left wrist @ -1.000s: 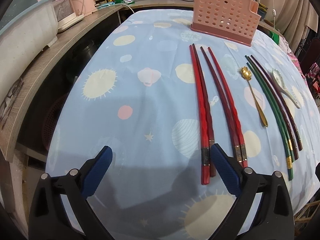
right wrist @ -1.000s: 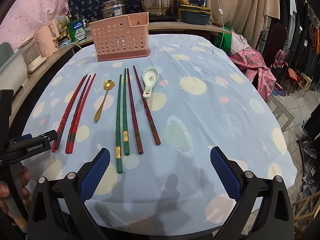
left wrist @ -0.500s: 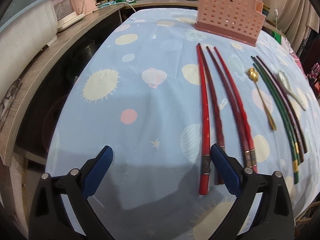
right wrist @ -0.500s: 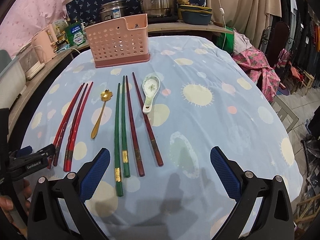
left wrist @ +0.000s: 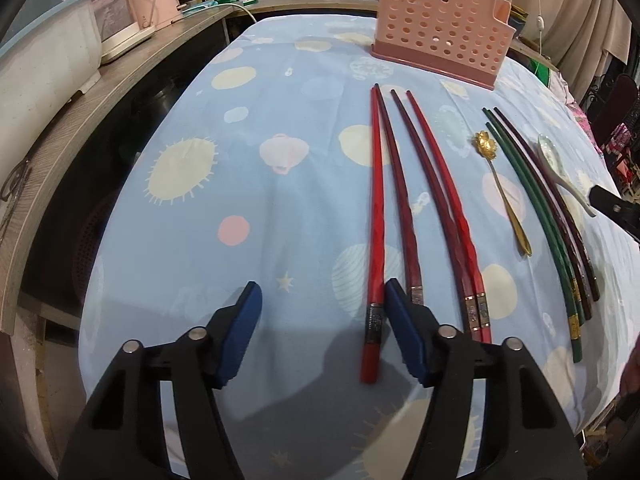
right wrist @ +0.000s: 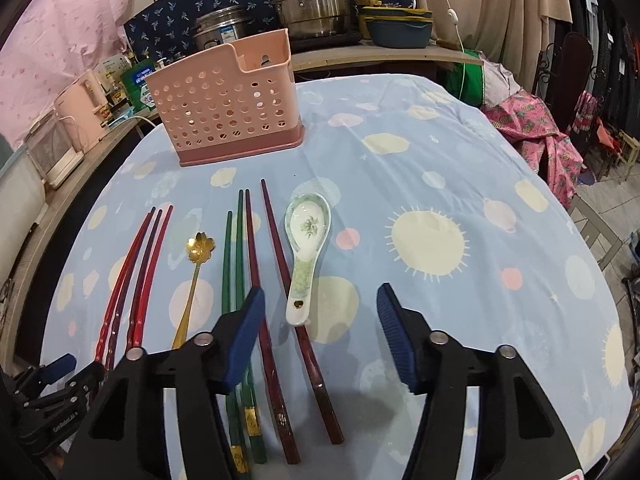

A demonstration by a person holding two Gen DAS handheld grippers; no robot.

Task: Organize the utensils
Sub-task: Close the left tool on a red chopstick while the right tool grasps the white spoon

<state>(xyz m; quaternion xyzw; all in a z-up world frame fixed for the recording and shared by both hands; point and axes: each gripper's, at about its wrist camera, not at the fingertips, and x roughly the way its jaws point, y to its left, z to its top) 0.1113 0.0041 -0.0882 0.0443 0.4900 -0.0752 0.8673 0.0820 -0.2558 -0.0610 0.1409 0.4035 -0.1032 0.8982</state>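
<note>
Several red chopsticks (left wrist: 404, 208) (right wrist: 136, 276), a gold flower spoon (left wrist: 502, 192) (right wrist: 192, 280), green chopsticks (left wrist: 536, 208) (right wrist: 232, 264), dark maroon chopsticks (right wrist: 280, 280) and a white ceramic spoon (right wrist: 306, 248) (left wrist: 560, 168) lie in a row on the blue tablecloth. A pink perforated utensil holder (left wrist: 440, 28) (right wrist: 232, 104) stands at the far side. My left gripper (left wrist: 320, 328) is open, its fingers low around the near end of the leftmost red chopstick. My right gripper (right wrist: 320, 332) is open over the ceramic spoon's handle and a maroon chopstick.
A wooden shelf (left wrist: 80, 112) with pink and white appliances runs along the left of the table. Steel pots (right wrist: 312, 0) stand on the counter behind. A chair and pink cloth (right wrist: 536, 128) are to the right. The table's near edge lies under both grippers.
Both grippers have moved forward and down toward the utensils. The left one shifted right onto the leftmost red chopstick's end; the right one closed in on the ceramic spoon.
</note>
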